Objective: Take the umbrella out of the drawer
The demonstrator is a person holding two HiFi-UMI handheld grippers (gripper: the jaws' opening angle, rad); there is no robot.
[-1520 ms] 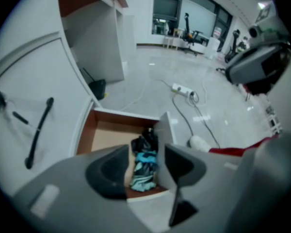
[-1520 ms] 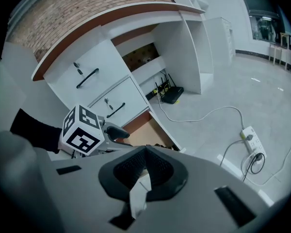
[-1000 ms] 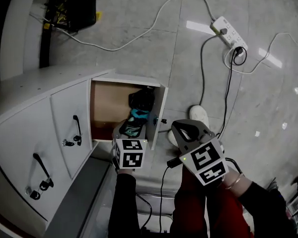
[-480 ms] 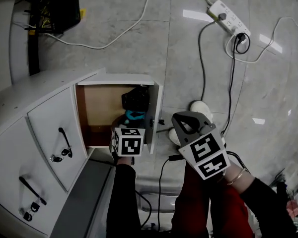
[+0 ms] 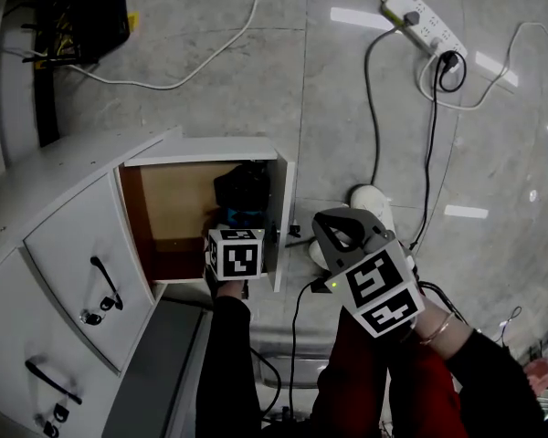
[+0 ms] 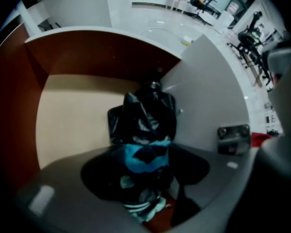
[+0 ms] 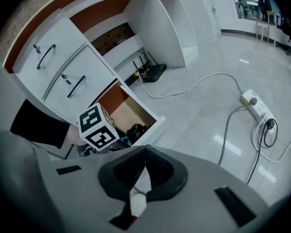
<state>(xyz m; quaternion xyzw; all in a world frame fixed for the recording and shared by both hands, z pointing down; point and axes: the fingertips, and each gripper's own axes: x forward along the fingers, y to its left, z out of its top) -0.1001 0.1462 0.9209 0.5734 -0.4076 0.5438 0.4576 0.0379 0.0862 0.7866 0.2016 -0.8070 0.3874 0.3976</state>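
The umbrella [image 5: 244, 192], a black folded bundle with a teal patch, lies at the right side of the open white drawer [image 5: 199, 151], against its front panel. My left gripper [image 5: 237, 226] points straight down into the drawer, its marker cube covering the fingers. In the left gripper view the umbrella [image 6: 144, 123] lies between the jaws of the left gripper [image 6: 145, 181], which are opening wide; I see no pad pressing on it. My right gripper [image 5: 336, 226] hangs outside the drawer to the right, shut and empty. The right gripper [image 7: 144, 152] looks toward the drawer.
Two closed drawers with black handles [image 5: 104, 287] sit left of the open one. A white shoe [image 5: 373, 206] stands on the tile floor by the drawer front. A power strip [image 5: 423, 31] with cables lies at the top right. A black router [image 7: 153, 72] rests by the cabinet.
My left gripper has sunk into the drawer, down over the umbrella. The right gripper has also dropped a little, staying outside the drawer.
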